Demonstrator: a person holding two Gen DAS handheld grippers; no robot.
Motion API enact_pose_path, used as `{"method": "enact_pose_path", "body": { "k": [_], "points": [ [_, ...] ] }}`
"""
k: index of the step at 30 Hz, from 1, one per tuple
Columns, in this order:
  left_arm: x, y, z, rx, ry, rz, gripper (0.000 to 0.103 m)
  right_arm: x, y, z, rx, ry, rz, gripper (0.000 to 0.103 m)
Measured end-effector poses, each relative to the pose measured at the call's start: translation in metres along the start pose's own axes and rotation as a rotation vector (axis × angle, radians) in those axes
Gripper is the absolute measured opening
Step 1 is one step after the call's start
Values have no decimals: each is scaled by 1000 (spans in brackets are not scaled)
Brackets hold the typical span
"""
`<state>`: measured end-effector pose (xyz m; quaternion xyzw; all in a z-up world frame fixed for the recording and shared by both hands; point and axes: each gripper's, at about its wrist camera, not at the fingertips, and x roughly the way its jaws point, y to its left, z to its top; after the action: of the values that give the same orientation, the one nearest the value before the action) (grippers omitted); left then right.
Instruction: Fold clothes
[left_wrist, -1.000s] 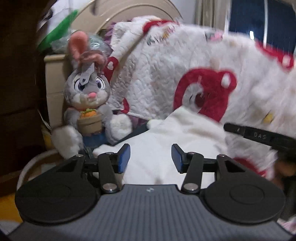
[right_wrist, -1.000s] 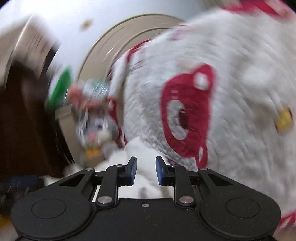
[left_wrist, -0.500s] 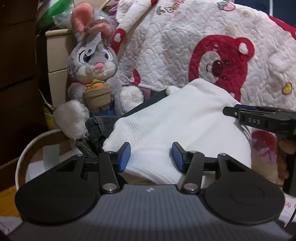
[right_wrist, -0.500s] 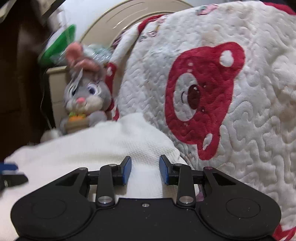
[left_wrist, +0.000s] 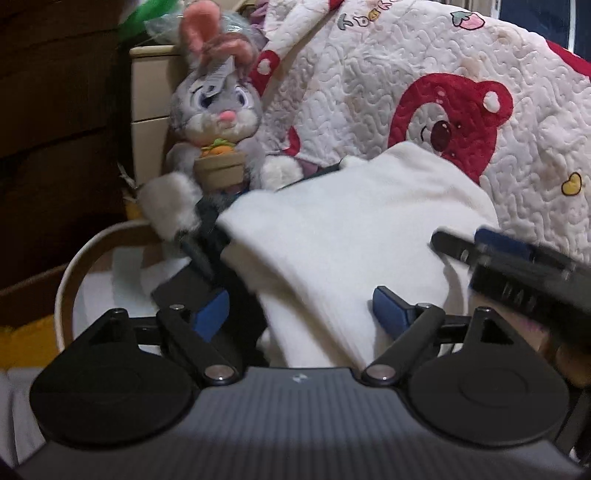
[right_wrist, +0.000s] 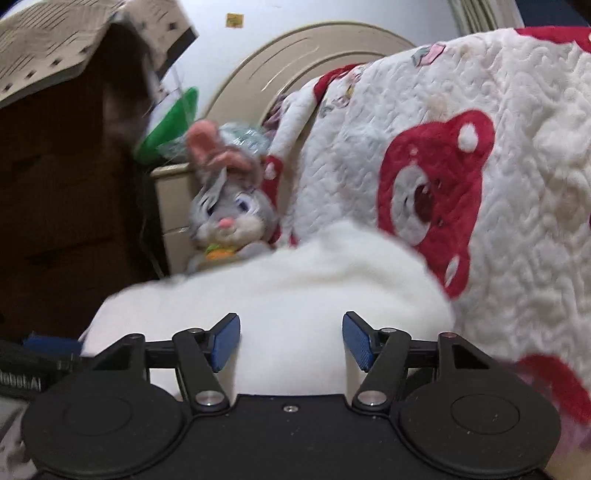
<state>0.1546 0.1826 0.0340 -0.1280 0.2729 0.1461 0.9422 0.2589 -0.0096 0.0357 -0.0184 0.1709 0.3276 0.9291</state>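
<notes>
A folded white garment (left_wrist: 351, 236) lies on top of a dark garment (left_wrist: 207, 258) on the bed, against the quilt. My left gripper (left_wrist: 299, 314) is open, its blue pads wide apart at the white garment's near edge, holding nothing. My right gripper (right_wrist: 291, 341) is open too, just in front of the same white garment (right_wrist: 295, 284), with nothing between its pads. The right gripper's fingers (left_wrist: 517, 266) show at the right of the left wrist view, beside the white garment.
A white quilt with red bears (left_wrist: 424, 92) is heaped behind and right of the clothes. A grey plush rabbit (left_wrist: 218, 122) sits at the back left, before a cream nightstand (left_wrist: 151, 96). A round wooden rim (left_wrist: 74, 280) lies at the left. A headboard (right_wrist: 295, 62) stands behind.
Both grippers have opened wide. The white garment now rests on the pile, and the left gripper has dropped lower and closer to it.
</notes>
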Motion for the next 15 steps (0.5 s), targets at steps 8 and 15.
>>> {"method": "enact_pose_path", "body": {
  "k": [8,15],
  "points": [
    [-30,-19,-48,38,77,90,94,-53,-4,-45,208,27,25,70],
    [-64,-58,-89,124,134,148,94,-126,-23,-70,232,63,-43,70]
  ]
}}
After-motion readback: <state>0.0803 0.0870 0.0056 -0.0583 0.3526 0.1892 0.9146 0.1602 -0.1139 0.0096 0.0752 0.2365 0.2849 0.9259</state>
